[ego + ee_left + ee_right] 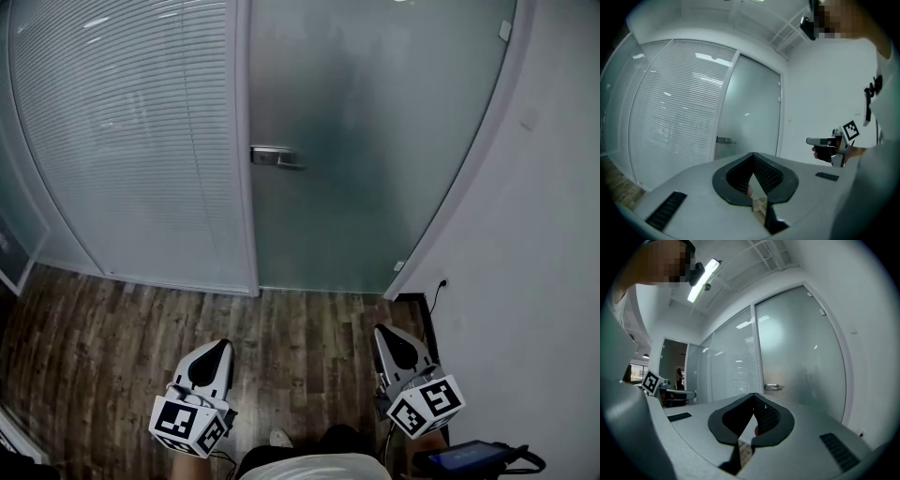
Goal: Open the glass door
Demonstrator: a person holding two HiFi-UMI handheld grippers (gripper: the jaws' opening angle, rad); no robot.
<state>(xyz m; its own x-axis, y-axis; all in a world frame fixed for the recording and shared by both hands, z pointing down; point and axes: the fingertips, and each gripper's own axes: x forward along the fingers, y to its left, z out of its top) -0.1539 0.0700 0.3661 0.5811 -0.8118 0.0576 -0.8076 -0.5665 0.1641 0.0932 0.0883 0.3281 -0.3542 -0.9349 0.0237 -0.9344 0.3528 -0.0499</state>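
Underfoot you have a dark wood-plank floor (122, 328), running up to a glazed partition. The frosted glass door (375, 141) stands closed straight ahead of you, in a pale frame, with its silver metal lever handle (276, 157) on the door's left edge, well apart from both grippers. Left of it is a fixed glass panel with white horizontal blinds (131, 141). A plain white wall (534, 281) closes the right side, with a small wall socket (442, 280) low down and a thin black cable (433, 305) dropping from it to the floor. A long ceiling strip light (705, 278) shows in the right gripper view. Your left gripper (221, 345) and right gripper (379, 328) are held low near your body, side by side, both pointing toward the door. Each one's jaws are clenched tip to tip with nothing between them. Behind the frosted glass there are only murky grey shadows, nothing readable. The blinds hide whatever is past the side panel. A dark device with a blue screen (469, 457) is cut off at the lower right edge of the head view, and you cannot tell what it is.
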